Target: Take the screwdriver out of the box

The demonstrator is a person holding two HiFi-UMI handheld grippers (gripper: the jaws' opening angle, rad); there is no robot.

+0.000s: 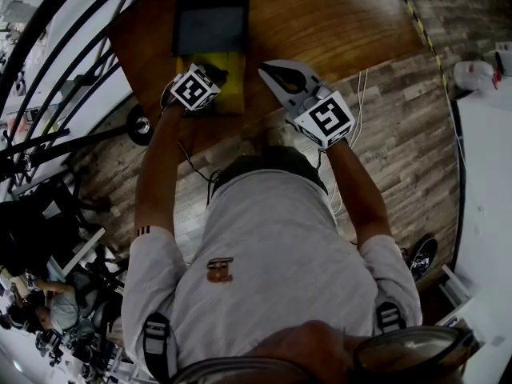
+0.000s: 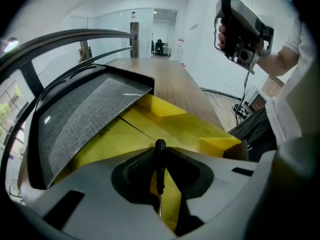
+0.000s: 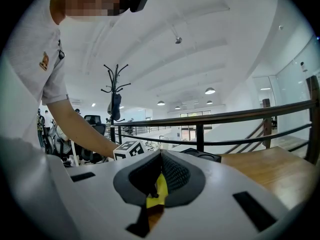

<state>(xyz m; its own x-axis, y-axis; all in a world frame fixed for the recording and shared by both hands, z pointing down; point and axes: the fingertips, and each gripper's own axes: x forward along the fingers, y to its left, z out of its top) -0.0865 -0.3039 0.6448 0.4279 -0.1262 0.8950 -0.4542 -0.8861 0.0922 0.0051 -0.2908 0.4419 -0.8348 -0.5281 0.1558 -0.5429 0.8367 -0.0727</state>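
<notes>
A yellow box (image 1: 230, 96) stands open on the wooden table (image 1: 336, 22), its black grey-lined lid (image 1: 212, 22) tipped back. My left gripper (image 1: 206, 77) points steeply down into the box. In the left gripper view the left gripper (image 2: 160, 150) is shut on the black handle of a screwdriver (image 2: 159, 166), whose thin metal shaft runs down toward the camera over the yellow box (image 2: 185, 126) floor beside the lid (image 2: 85, 114). My right gripper (image 1: 272, 70) hovers to the right of the box, held about level. The right gripper (image 3: 161, 153) has its pads meeting, nothing between them.
A black curved railing (image 2: 75, 36) runs along the table's far side. The table's near edge (image 1: 320, 78) meets wood-plank floor with white cables (image 1: 360, 94). A coat stand (image 3: 116, 94) and office chairs sit in the background. The right gripper (image 2: 242, 31) hangs up at the right.
</notes>
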